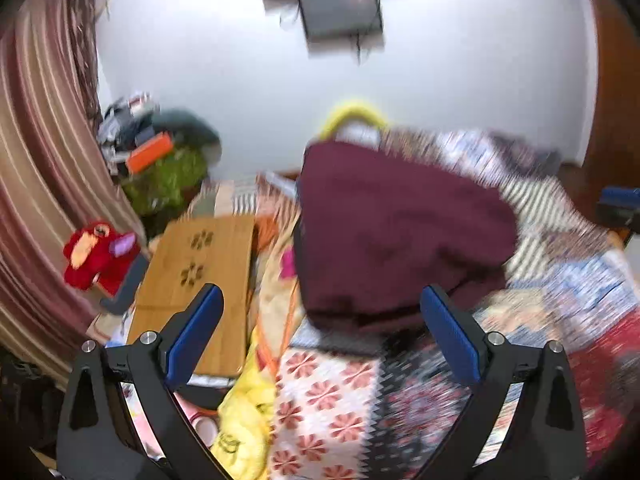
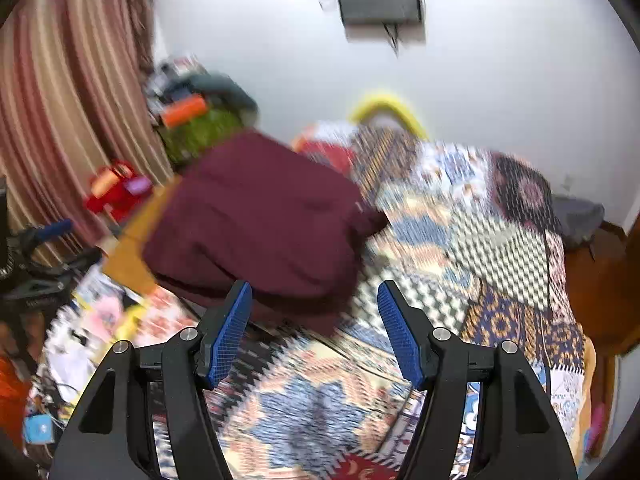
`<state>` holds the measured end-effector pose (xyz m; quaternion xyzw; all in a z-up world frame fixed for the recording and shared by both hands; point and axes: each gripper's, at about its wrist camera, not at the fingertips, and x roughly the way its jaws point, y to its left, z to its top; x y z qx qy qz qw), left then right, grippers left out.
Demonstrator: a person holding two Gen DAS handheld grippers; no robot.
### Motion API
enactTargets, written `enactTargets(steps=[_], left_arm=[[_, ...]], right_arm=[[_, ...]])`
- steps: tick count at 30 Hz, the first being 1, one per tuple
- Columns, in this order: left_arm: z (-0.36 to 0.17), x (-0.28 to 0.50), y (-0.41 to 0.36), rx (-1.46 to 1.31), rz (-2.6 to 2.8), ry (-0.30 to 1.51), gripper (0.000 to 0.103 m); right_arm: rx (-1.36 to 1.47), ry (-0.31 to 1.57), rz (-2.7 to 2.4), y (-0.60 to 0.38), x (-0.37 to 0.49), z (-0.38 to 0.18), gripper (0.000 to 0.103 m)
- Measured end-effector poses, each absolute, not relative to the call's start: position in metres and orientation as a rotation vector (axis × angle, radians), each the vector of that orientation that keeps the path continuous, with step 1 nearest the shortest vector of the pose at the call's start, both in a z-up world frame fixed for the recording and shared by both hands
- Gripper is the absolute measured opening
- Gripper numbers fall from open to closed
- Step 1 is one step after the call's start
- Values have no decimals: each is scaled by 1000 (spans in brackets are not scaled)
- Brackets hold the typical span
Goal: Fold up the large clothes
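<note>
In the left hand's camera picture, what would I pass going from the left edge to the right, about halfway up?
Striped curtain → red stuffed toy → wooden lap table → maroon garment → patchwork quilt. The tongs sit lower down, so they are left out.

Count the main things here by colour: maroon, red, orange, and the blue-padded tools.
Maroon: 1, the folded maroon garment on the patchwork bedspread.
Red: 1, the red plush toy by the curtain.
Orange: 1, the orange box on the far pile.
Blue-padded: 2, the left tool and the right tool, both open and empty.
Total: 5
</note>
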<state>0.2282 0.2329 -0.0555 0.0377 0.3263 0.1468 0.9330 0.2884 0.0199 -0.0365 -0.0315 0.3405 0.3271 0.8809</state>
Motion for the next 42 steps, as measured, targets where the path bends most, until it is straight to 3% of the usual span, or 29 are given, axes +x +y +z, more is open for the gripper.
enactTargets(steps=[6, 16, 28, 32, 42], left_arm=[[12, 166, 176, 73, 232, 415, 100], [58, 79, 133, 29, 228, 156, 101], [50, 30, 108, -1, 292, 60, 100], [47, 27, 111, -28, 296, 71, 101], [38, 30, 112, -53, 312, 107, 103]], right_arm=[[5, 469, 751, 8, 222, 24, 61], [79, 183, 778, -17, 131, 63, 62], [95, 134, 699, -23, 110, 47, 66], [107, 142, 676, -26, 109, 45, 81], [85, 145, 647, -25, 105, 42, 92]])
